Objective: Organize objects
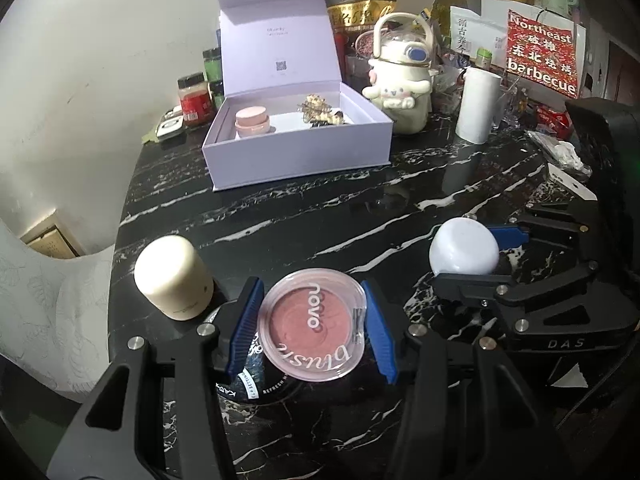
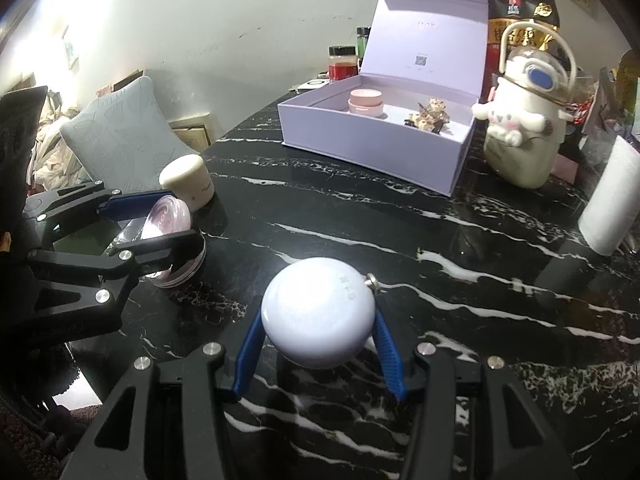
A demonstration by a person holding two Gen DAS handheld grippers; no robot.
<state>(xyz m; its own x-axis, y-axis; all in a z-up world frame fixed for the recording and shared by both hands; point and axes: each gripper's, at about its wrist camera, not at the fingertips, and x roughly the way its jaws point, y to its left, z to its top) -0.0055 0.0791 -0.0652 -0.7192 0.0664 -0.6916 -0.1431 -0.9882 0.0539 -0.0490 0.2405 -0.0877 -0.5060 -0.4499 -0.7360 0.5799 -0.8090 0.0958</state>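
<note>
My left gripper (image 1: 310, 324) is shut on a round pink blush compact (image 1: 312, 326) with a clear lid, held just above a black round case (image 1: 260, 384) on the marble table (image 1: 320, 208). My right gripper (image 2: 318, 334) is shut on a pale lilac round case (image 2: 318, 316), which also shows in the left wrist view as the lilac case (image 1: 464, 252). An open lilac gift box (image 1: 296, 140) stands at the back, holding a pink jar (image 1: 251, 120) and a hair clip (image 1: 320, 110). A cream cylinder jar (image 1: 172, 280) stands left of the left gripper.
A white character bottle (image 1: 400, 92), a white paper roll (image 1: 478, 106), snack bags and spice jars (image 1: 194, 98) crowd the table's far edge. A red barbecue sign (image 1: 542, 52) is at the back right. A grey cushion (image 2: 120, 148) lies beyond the table's left edge.
</note>
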